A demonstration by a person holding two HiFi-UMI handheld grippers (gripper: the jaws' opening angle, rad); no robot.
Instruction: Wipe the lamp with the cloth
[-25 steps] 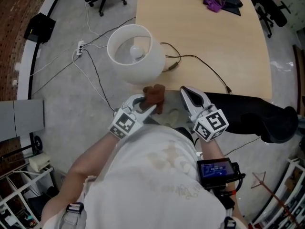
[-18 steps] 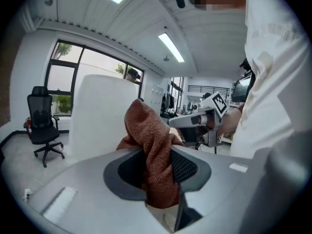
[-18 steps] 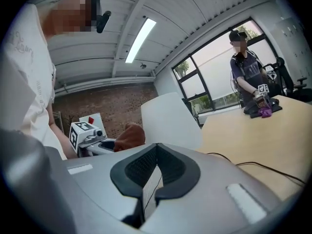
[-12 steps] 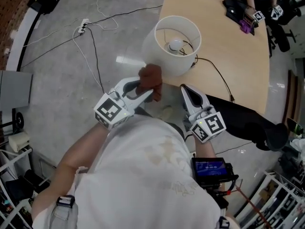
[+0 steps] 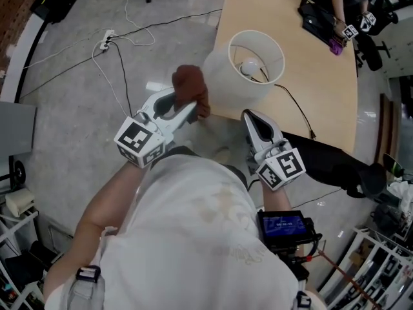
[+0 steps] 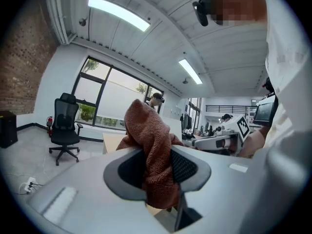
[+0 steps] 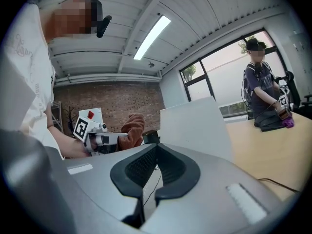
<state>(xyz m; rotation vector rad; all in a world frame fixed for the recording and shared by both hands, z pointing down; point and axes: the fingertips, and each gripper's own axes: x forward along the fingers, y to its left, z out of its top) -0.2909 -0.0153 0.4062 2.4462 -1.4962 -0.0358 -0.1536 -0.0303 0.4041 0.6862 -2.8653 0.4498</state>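
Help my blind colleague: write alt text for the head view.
Seen from above, the left gripper holds a brown cloth beside a white lampshade at the edge of a wooden table. The right gripper, shut and empty, sits alongside.

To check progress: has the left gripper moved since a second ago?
Yes. In the head view, the left gripper, holding the cloth, moved from the near side of the lamp shade up to its left side.

No legible text or numbers found. The white cube [image 5: 139, 141] on my left gripper [image 5: 192, 108] and the white cube [image 5: 281, 168] on my right gripper [image 5: 249, 117] bear black square marker patterns only. The small black screen [image 5: 284, 225] at my waist shows a blue display, its characters unreadable.
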